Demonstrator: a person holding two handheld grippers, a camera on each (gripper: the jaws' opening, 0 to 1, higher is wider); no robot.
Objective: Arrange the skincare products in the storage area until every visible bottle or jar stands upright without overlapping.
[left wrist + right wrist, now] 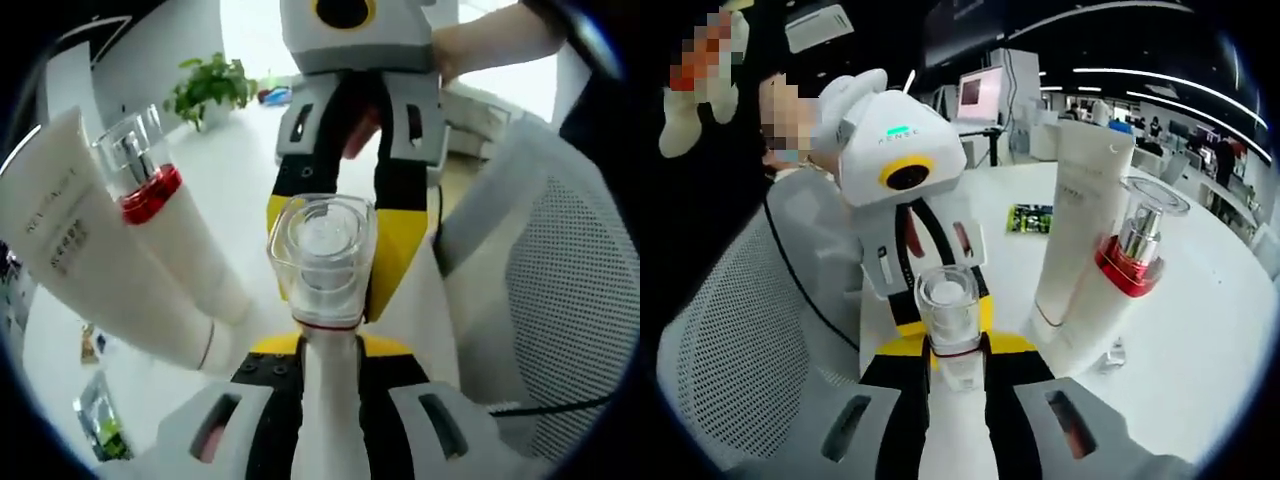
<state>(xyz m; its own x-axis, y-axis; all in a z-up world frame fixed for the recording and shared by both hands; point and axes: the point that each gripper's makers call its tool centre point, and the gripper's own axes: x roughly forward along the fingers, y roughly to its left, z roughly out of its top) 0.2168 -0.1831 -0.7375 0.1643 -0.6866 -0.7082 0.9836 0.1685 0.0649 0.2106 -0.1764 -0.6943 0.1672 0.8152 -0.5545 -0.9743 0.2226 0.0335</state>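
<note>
A white bottle with a clear cap (322, 250) rises between my left gripper's (326, 345) yellow-tipped jaws, which are shut on its neck just under a thin red ring. My right gripper (338, 300) comes in from the far side, its jaws closed in on the same bottle behind the cap. In the right gripper view the cap (948, 295) stands between my right gripper's (956, 350) jaws, with the left gripper (945, 318) facing it. A tall white tube (100, 260) (1075, 230) and a pump bottle with a red collar (145, 180) (1135, 250) stand upright together.
The white table (1200, 340) stretches beyond the products. A grey mesh chair (570, 300) (740, 340) stands close by. A potted plant (210, 90) sits far back, and a green packet (1030, 218) lies on the table. A person's hand (480, 40) holds the right gripper.
</note>
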